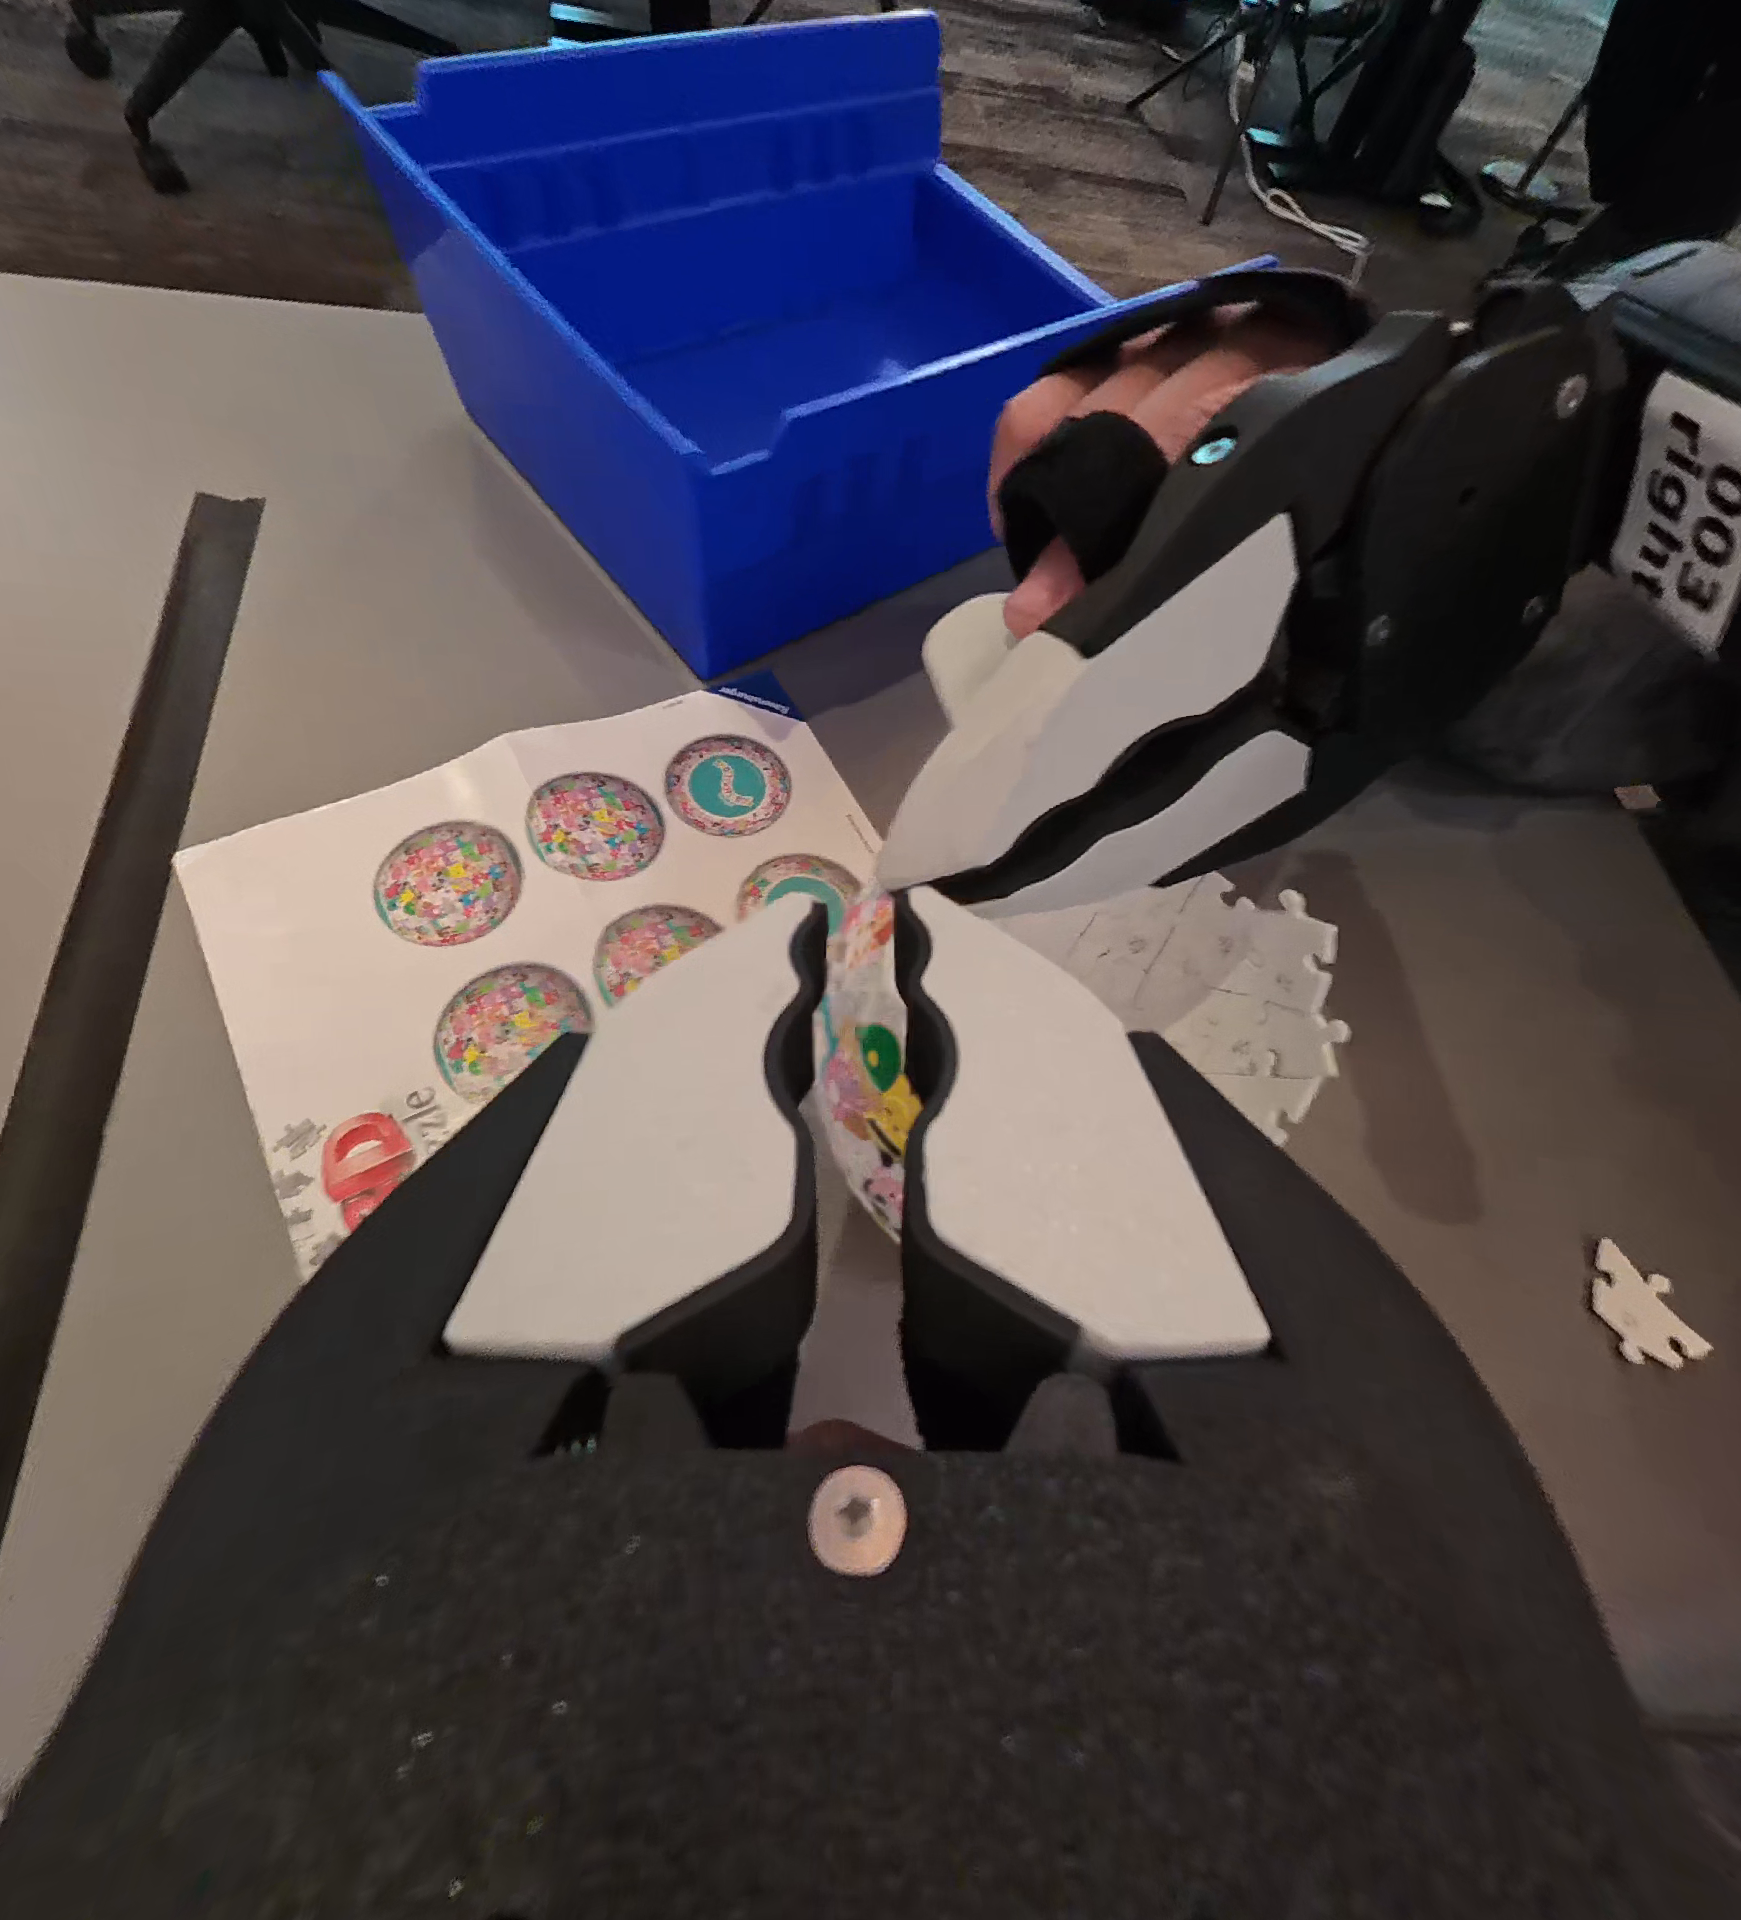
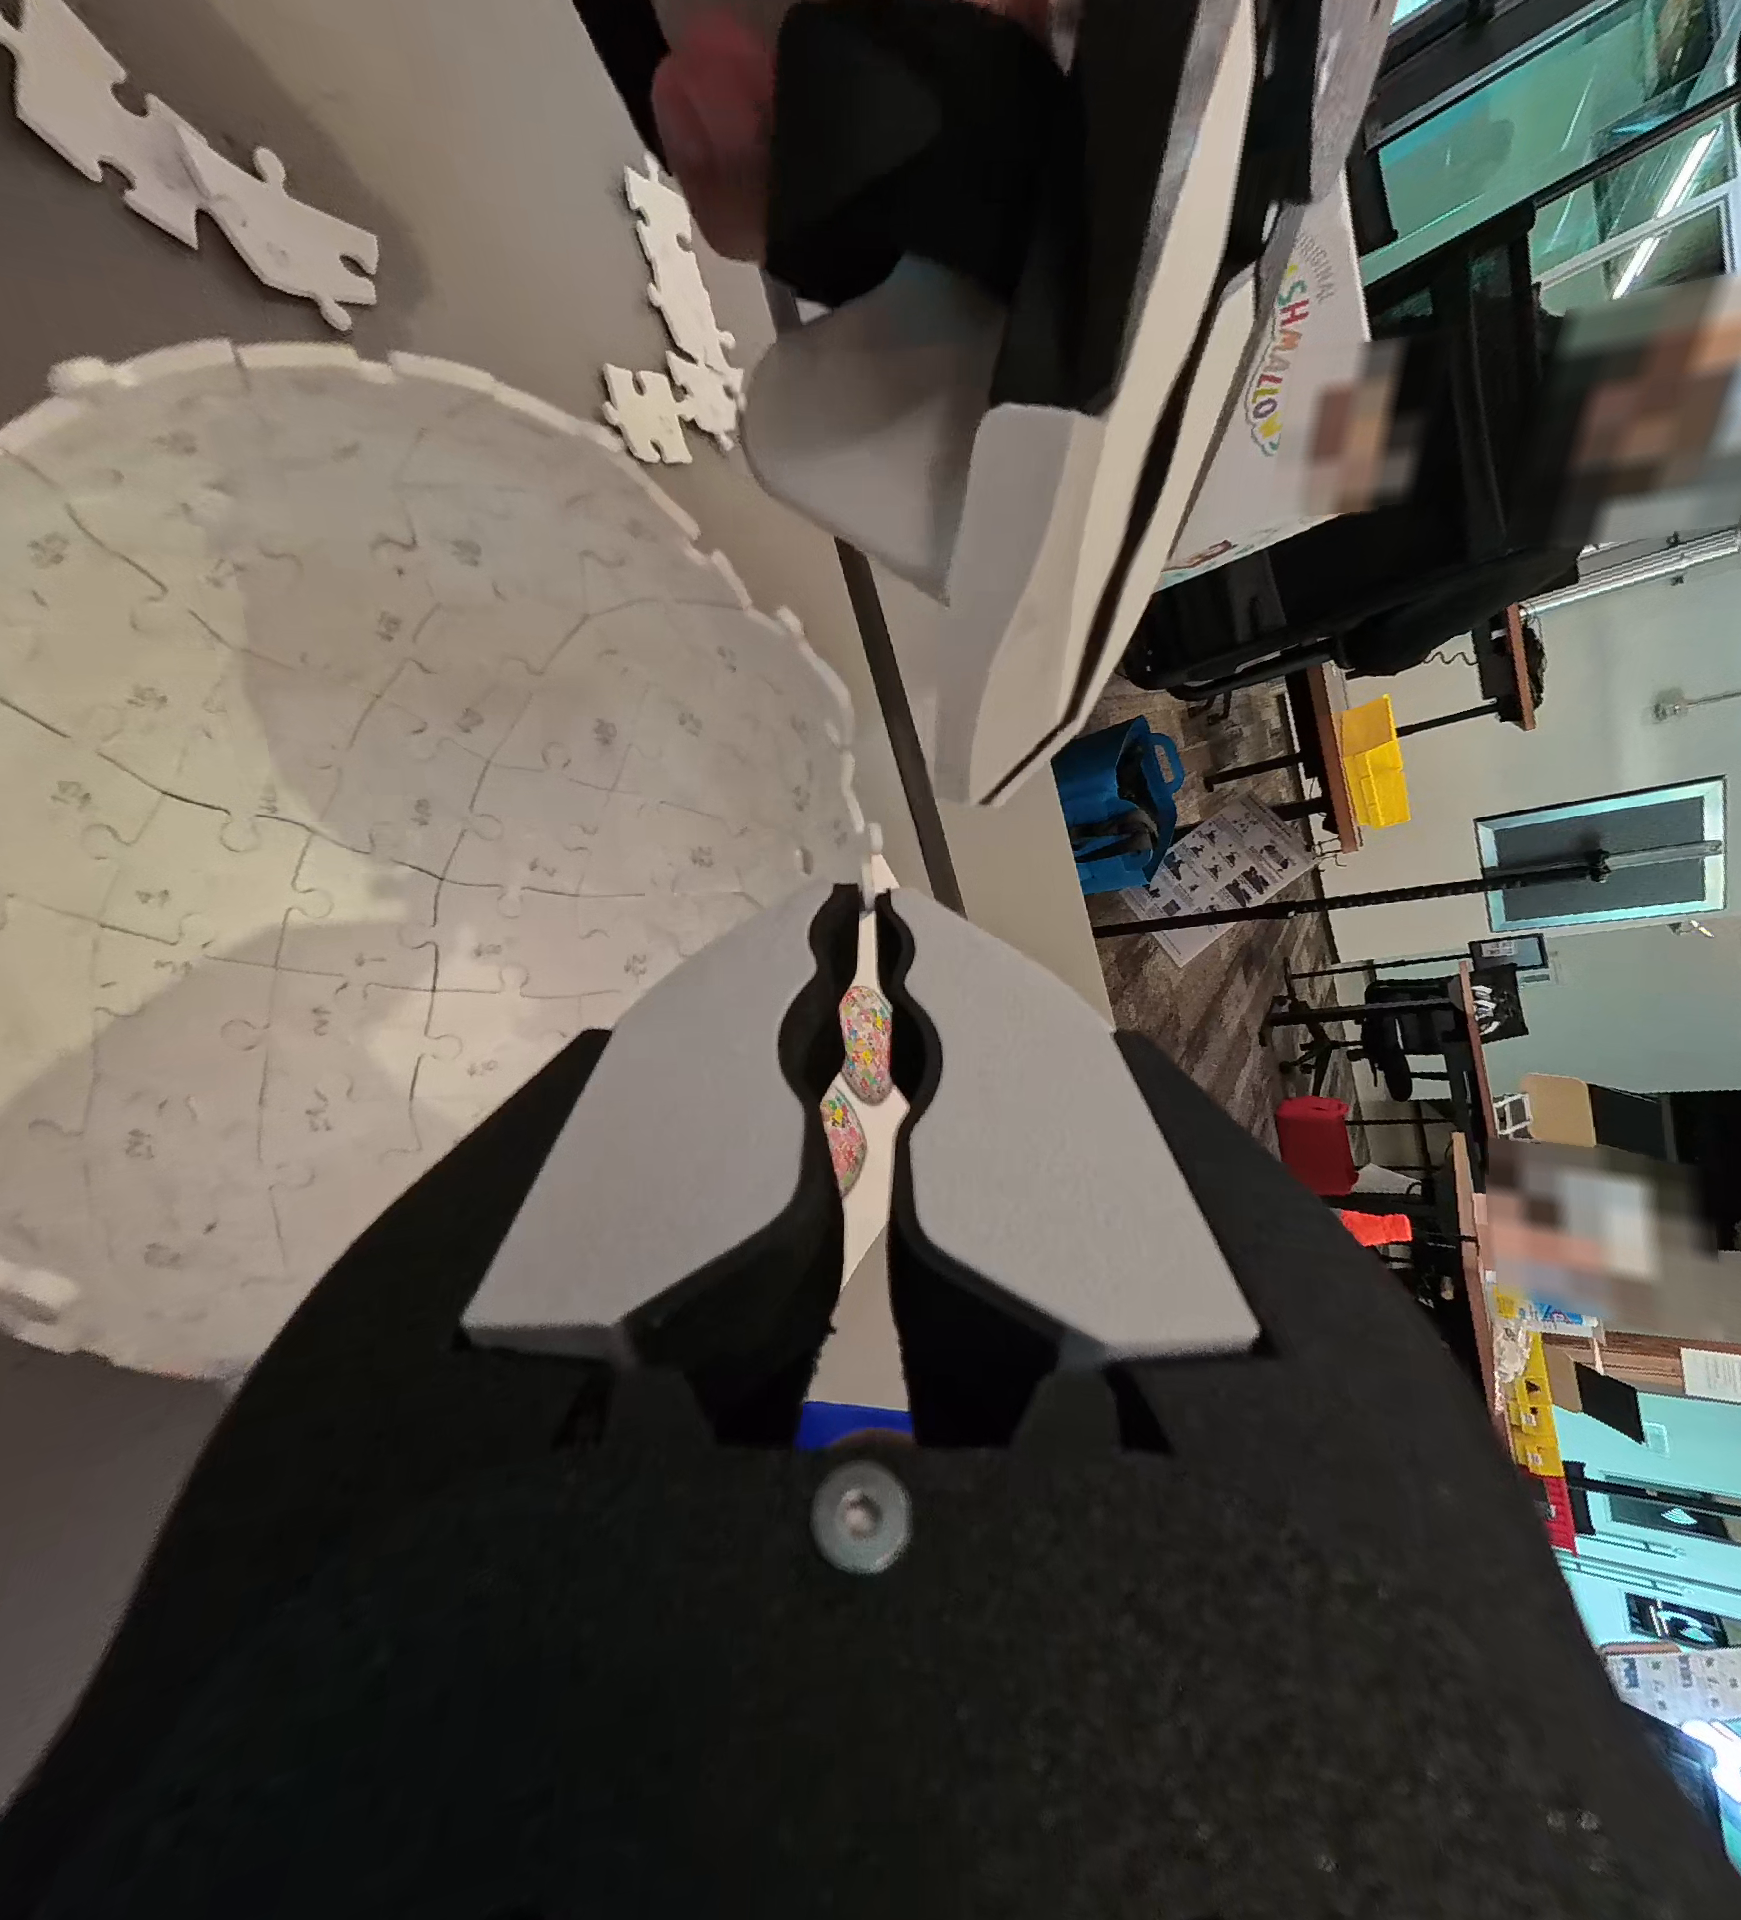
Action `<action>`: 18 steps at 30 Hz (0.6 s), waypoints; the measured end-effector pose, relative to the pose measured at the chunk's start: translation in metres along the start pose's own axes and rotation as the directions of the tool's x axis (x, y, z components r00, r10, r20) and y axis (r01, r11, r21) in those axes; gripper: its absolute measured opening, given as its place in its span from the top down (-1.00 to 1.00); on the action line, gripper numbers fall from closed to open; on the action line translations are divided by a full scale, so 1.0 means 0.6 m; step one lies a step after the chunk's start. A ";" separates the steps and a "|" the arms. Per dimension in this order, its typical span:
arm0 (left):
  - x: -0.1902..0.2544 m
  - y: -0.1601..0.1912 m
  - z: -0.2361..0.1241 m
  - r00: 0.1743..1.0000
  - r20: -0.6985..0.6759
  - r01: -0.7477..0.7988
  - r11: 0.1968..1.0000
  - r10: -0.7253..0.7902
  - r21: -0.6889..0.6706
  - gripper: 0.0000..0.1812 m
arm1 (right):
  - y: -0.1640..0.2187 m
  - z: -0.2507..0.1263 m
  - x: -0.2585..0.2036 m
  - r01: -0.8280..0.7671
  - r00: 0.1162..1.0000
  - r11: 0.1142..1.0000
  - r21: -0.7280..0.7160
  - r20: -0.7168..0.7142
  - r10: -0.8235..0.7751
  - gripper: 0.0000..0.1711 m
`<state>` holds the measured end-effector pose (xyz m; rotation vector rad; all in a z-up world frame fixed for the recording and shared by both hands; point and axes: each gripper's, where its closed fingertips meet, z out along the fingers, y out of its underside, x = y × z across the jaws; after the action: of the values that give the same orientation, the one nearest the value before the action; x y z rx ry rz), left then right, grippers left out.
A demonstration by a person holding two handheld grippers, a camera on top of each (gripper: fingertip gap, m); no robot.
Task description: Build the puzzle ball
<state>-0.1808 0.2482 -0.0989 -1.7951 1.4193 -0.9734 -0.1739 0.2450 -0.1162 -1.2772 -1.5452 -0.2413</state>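
Note:
The half-built puzzle ball is a curved shell, white inside (image 2: 326, 779) and colourful outside (image 1: 871, 1081). My left gripper (image 1: 858, 920) is shut on the shell's rim, with the colourful side showing between its fingers. My right gripper (image 2: 871, 902) is shut on the same rim beside it, pinching a tab at the edge. In the left wrist view the right gripper (image 1: 897, 883) comes in from the right and its tips meet mine at the rim. The left gripper's fingers (image 2: 1053, 540) hang over the shell in the right wrist view.
A blue bin (image 1: 741, 343) stands behind on the grey table (image 1: 66, 623). An instruction sheet (image 1: 533, 883) lies under the grippers. Loose white pieces lie nearby (image 1: 1645, 1304), (image 2: 191, 177), (image 2: 679, 343). A dark strip (image 1: 118, 883) runs along the left. Only a small space, under 4 cm, lies between the two pairs of fingers.

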 end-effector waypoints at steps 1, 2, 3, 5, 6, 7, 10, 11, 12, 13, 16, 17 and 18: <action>-0.012 0.001 -0.002 0.999 0.032 0.019 1.000 -0.019 0.001 0.88 | 0.001 0.000 0.000 -0.002 1.000 1.000 -0.001 -0.001 0.002 0.96; -0.024 0.003 -0.004 0.997 0.058 0.043 0.999 -0.043 0.004 0.88 | 0.001 0.000 0.001 -0.003 1.000 1.000 -0.003 -0.002 0.003 0.96; -0.032 0.005 -0.005 0.996 0.067 0.066 0.998 -0.067 0.011 0.88 | 0.001 0.000 0.001 -0.002 1.000 1.000 -0.004 -0.004 0.002 0.96; -0.045 0.017 -0.001 0.990 0.080 0.113 0.994 -0.112 0.001 0.93 | 0.002 0.001 0.001 0.004 1.000 1.000 -0.011 -0.015 -0.004 0.96; -0.051 0.029 0.004 0.988 0.088 0.133 0.991 -0.130 -0.028 0.96 | 0.002 0.001 0.001 0.009 1.000 1.000 -0.014 -0.021 -0.009 0.96; -0.055 0.041 0.010 0.985 0.097 0.147 0.987 -0.141 -0.058 0.98 | 0.003 0.002 0.001 0.016 0.999 1.000 -0.021 -0.028 -0.017 0.96; -0.053 0.062 0.034 0.985 0.072 0.164 0.981 -0.157 -0.105 1.00 | 0.005 0.004 0.002 0.031 0.999 0.999 -0.039 -0.043 -0.033 0.96; -0.051 0.064 0.041 0.986 0.057 0.165 0.981 -0.159 -0.106 1.00 | 0.005 0.004 0.002 0.029 0.999 0.999 -0.037 -0.041 -0.030 0.96; -0.050 0.067 0.048 0.986 0.048 0.165 0.980 -0.161 -0.108 1.00 | 0.004 0.003 0.002 0.027 0.999 0.999 -0.033 -0.039 -0.028 0.96; -0.048 0.069 0.053 0.986 0.036 0.163 0.980 -0.160 -0.111 1.00 | 0.004 0.003 0.001 0.024 0.999 0.999 -0.032 -0.037 -0.025 0.96; -0.050 0.075 0.057 0.989 0.037 0.144 0.983 -0.140 -0.110 0.97 | 0.003 0.002 0.001 0.023 0.999 0.999 -0.030 -0.035 -0.024 0.96; -0.057 0.076 0.052 0.988 0.061 0.147 0.983 -0.141 -0.112 0.89 | 0.003 0.003 0.001 0.023 0.999 0.999 -0.032 -0.035 -0.024 0.96; -0.065 0.075 0.043 0.985 0.090 0.155 0.982 -0.146 -0.107 0.82 | 0.003 0.003 0.001 0.025 0.999 0.999 -0.034 -0.036 -0.026 0.96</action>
<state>-0.1865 0.2780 -0.1562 -2.0275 1.3276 -0.8985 -0.1735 0.2473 -0.1175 -1.2730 -1.5328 -0.3068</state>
